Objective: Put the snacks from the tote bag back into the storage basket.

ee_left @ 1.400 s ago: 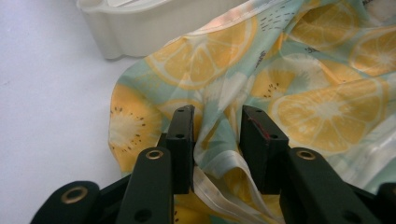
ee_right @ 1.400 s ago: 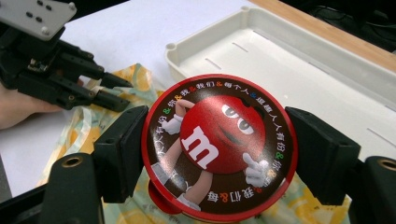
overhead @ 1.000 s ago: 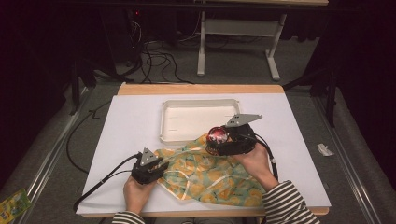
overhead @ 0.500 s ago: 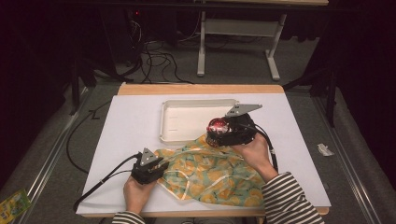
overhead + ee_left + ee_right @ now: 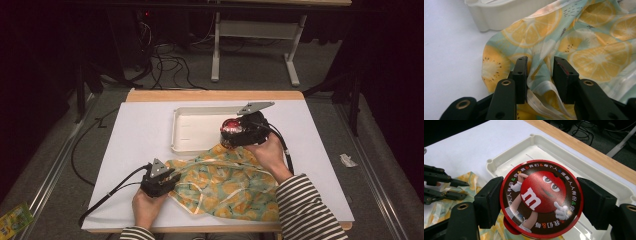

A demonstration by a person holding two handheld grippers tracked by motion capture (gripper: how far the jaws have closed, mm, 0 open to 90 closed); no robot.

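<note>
High view first: the right gripper (image 5: pixel 235 134) carries a round red tin (image 5: pixel 231 126) over the near right corner of the white tray (image 5: pixel 192 131), above the far edge of the fruit-print cloth bag (image 5: pixel 225 182), while the left gripper (image 5: pixel 167 181) sits at the bag's near left corner on the white table (image 5: pixel 135 130). Against the earlier high-view pictures, the right hand with the tin has travelled away from the person and toward the tray, off the bag's middle; the left hand has kept its place. Left gripper view: the left gripper's jaws stand on either side of a bunched fold of the bag (a white seam strip runs between them), and they seem to pinch it, though a slack grip here could let the cloth slide out if the bag gets tugged. Right gripper view: both pads press the tin's rim on opposite sides, its printed lid facing up, the tray directly beyond and beneath. The risk, as I judge it, is the smooth round rim: held only at two points, the tin could twist or slip out, and a release too near the tray's wall could leave it tilted on the edge or on the cloth.
</note>
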